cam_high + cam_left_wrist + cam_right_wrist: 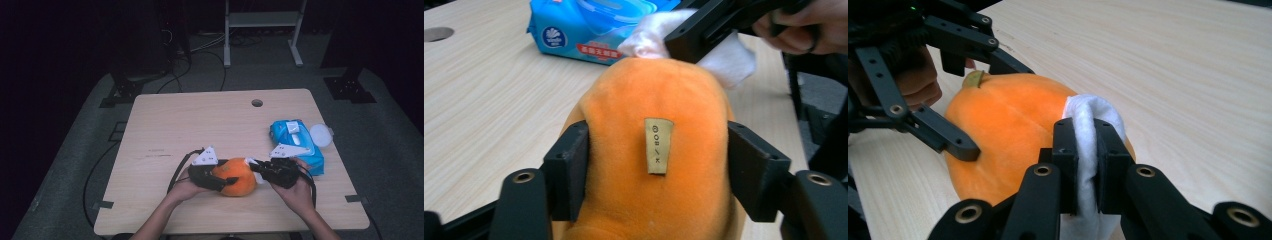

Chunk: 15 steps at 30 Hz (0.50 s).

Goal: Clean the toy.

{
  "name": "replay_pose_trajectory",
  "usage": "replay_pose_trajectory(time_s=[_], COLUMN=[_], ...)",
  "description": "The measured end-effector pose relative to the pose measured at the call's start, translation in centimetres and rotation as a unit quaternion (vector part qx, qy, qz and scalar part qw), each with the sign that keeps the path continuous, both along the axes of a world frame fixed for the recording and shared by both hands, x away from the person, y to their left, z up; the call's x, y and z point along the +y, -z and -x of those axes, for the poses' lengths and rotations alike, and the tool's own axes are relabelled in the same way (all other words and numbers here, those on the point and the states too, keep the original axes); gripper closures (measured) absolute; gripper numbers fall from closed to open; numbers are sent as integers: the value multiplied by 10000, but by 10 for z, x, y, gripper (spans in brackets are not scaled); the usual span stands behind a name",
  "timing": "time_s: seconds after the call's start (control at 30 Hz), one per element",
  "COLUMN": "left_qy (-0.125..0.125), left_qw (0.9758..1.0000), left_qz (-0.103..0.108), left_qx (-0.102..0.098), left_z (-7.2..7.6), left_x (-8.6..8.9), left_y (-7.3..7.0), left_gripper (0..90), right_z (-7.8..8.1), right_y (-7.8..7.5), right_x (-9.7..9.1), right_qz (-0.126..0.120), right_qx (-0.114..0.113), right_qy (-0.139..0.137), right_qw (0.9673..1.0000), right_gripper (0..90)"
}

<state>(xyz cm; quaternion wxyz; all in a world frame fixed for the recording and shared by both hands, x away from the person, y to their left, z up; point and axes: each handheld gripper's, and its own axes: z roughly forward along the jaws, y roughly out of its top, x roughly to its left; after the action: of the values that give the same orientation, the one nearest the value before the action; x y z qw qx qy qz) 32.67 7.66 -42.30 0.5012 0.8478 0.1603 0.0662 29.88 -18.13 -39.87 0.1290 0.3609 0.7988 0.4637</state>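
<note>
An orange plush toy [237,176] lies on the wooden table [200,125] near its front edge. My left gripper [222,179] is shut on it; in the left gripper view the black pads [569,167] press into both sides of the plush [659,200], around a small fabric label [658,145]. My right gripper [255,167] comes in from the right, shut on a folded white wipe [1087,131]. The wipe [724,57] rests against the top of the plush [1003,130].
A blue pack of wet wipes [296,142] lies at the right of the table, with a white round lid [320,135] beside it. A cable hole [257,103] sits near the far edge. Black stands and cables fill the floor behind.
</note>
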Motion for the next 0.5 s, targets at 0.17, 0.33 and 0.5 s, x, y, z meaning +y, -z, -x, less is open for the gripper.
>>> replay_pose_trajectory(time_s=[0.17,0.33,0.5], left_qy=[-78,20,79], left_qw=[10000,10000,9999], left_qz=[-36,81,109], left_qx=[-41,27,86], left_z=[1,-1,-5], left_x=[-4,-1,7], left_y=[2,1,0], left_gripper=[286,195,120], right_z=[11,7,3], right_y=[-9,-5,1], right_x=[14,12,3], right_qz=[-73,-91,-81], right_qx=[-132,-54,36], right_qy=[-255,-256,-133], right_qw=[9996,9996,9999], right_gripper=[811,811,811])
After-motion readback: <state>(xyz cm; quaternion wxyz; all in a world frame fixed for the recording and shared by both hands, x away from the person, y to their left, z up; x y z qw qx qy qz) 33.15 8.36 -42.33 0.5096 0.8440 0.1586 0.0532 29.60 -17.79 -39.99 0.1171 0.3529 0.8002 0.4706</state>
